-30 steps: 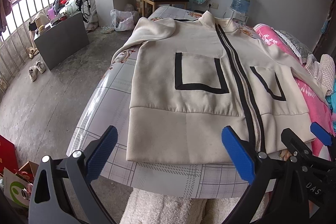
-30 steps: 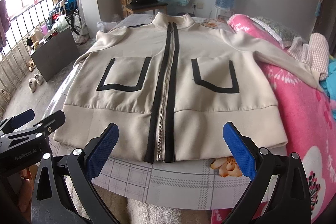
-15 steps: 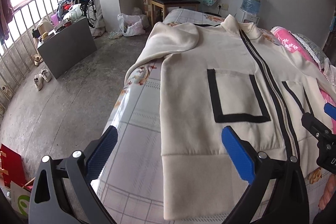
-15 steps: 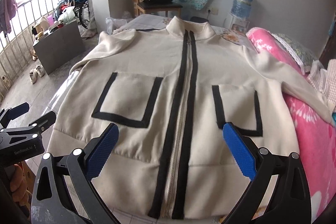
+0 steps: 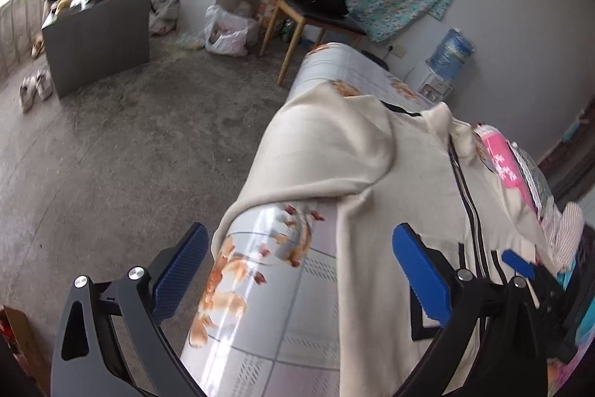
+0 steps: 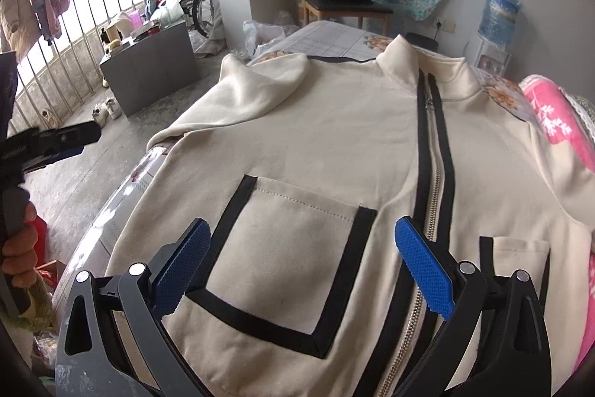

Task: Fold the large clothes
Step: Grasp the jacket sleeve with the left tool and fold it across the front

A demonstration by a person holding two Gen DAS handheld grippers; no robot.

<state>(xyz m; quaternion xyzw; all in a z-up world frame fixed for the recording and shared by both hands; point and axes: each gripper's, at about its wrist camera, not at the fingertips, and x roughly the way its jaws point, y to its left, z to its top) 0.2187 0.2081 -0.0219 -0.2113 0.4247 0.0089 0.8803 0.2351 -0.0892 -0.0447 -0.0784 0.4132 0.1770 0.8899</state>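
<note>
Two tools are hovering over the cream jacket (image 6: pixel 327 144), both spread wide, nothing between the blue pads. Jacket is lying face up on the bed (image 5: pixel 267 315), zipped, collar at the far end toward the wooden chair (image 6: pixel 346 2). Black zipper band (image 6: pixel 433 173) is running down the jacket's middle; black-trimmed pocket (image 6: pixel 282 248) is sitting to one side of it, a second pocket (image 6: pixel 520 263) on the other.

Right tool (image 6: pixel 301 266) is hanging above the jacket's lower front, its pads straddling the nearer pocket, one pad (image 6: pixel 424 270) over the zipper band. Not touching fabric as far as I can tell.

Left tool (image 5: pixel 297 278) is sitting off the jacket's side edge, over the checked floral sheet, one pad (image 5: pixel 422 274) above the jacket body, the other out past the bed edge over the concrete floor (image 5: pixel 111 155). Jacket sleeve (image 5: pixel 319 151) is lying folded across, just beyond this tool.

Person's hand (image 6: pixel 18 248) is gripping the left tool's handle, visible beside the jacket in the right wrist view.
</note>
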